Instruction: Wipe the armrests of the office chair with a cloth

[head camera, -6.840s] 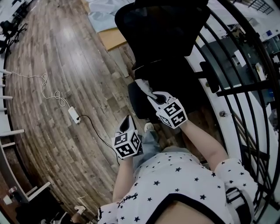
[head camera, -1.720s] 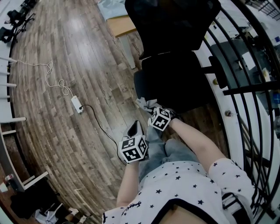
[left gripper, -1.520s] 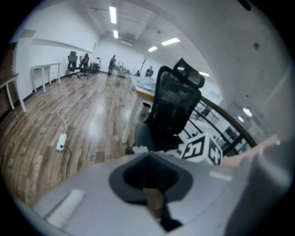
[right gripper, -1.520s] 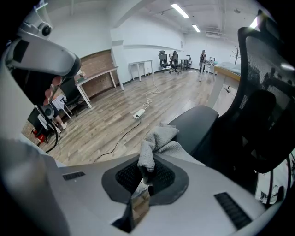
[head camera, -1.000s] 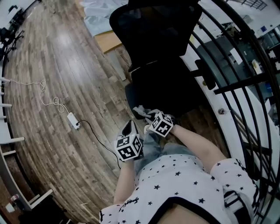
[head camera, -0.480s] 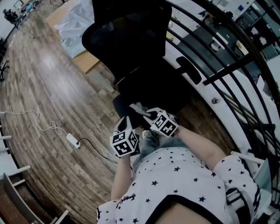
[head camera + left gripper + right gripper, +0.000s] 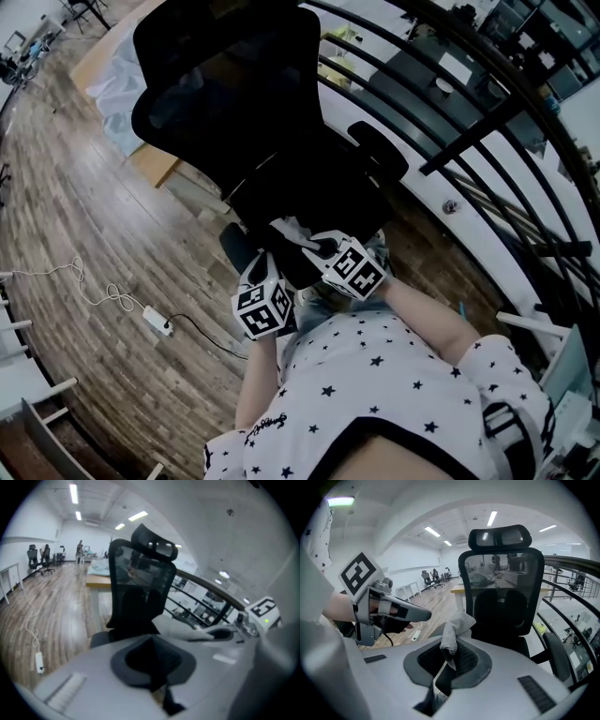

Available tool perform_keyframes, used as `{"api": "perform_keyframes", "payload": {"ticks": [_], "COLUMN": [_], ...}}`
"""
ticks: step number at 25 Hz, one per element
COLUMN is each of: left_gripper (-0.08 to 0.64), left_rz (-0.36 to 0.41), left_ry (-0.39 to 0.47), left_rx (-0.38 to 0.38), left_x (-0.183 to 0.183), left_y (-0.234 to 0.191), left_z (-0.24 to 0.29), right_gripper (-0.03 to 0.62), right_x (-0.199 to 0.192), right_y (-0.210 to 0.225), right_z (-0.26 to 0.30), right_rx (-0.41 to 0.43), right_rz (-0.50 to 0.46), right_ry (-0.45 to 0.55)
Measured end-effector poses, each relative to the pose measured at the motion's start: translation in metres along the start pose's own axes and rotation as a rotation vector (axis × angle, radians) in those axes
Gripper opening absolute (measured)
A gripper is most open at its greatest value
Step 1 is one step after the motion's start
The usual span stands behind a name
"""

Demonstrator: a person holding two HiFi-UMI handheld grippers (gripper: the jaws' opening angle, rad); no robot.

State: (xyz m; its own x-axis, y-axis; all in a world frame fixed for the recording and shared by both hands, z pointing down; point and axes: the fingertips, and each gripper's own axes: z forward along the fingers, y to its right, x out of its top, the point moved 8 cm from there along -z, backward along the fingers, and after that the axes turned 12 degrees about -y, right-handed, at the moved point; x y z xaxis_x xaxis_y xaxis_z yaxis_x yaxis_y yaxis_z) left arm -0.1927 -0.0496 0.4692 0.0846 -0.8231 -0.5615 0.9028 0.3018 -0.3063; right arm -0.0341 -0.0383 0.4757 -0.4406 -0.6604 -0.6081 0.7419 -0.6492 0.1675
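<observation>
- hard-to-see stuff first: the near armrest (image 7: 232, 246) of the office chair (image 7: 234, 84) is mostly covered by the two grippers in the head view, only a dark rounded end pokes out; can't tell if the cloth (image 7: 294, 229) actually touches it
- chair base and wheels are hidden under the seat; the headrest is cut off at the top edge of the head view
- both hands are tucked behind the marker cubes, so you only get forearms and a star-print shirt (image 7: 375, 394)
- left gripper (image 7: 262, 266): its own view shows the jaws pressed together with nothing in them; that view is blurry and the gripper body fills the bottom half
- right gripper (image 7: 317, 244): jaws clamped on the cloth (image 7: 453, 627), which sticks up out of them in a crumpled tuft; the lower end disappears between the pads
- where the cloth is: in front of the chair, at the seat's front edge on the near-armrest side, just beside the left gripper's tips
- counts: one chair; two armrests, the far armrest (image 7: 379, 150) fully in view and well apart from the cloth; one cloth; two grippers, one marker cube each
- on the wooden floor (image 7: 84, 216): one white power strip (image 7: 157, 322) with one looped white cable (image 7: 98, 286)
- black railing (image 7: 487, 122) curves along the right side; stuff behind it is too small to make out
</observation>
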Motion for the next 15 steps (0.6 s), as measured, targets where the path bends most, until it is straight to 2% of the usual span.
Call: {"api": "perform_keyframes", "payload": {"ticks": [9,15], "left_gripper": [0.002,0.002], "left_rz": [-0.098,-0.082], "left_ry": [0.03,0.023], "left_rx": [0.062,0.075], "left_x": [0.03,0.032], "left_y": [0.071,0.125], "left_z": [0.047,0.083], "right_gripper": [0.032,0.032], "right_x": [-0.008,-0.024], "right_y": [0.102,0.164], "right_z": [-0.039,-0.063], "right_rx": [0.035,0.024], "right_rz": [-0.078,-0.111], "right_ry": [0.002,0.037]}}
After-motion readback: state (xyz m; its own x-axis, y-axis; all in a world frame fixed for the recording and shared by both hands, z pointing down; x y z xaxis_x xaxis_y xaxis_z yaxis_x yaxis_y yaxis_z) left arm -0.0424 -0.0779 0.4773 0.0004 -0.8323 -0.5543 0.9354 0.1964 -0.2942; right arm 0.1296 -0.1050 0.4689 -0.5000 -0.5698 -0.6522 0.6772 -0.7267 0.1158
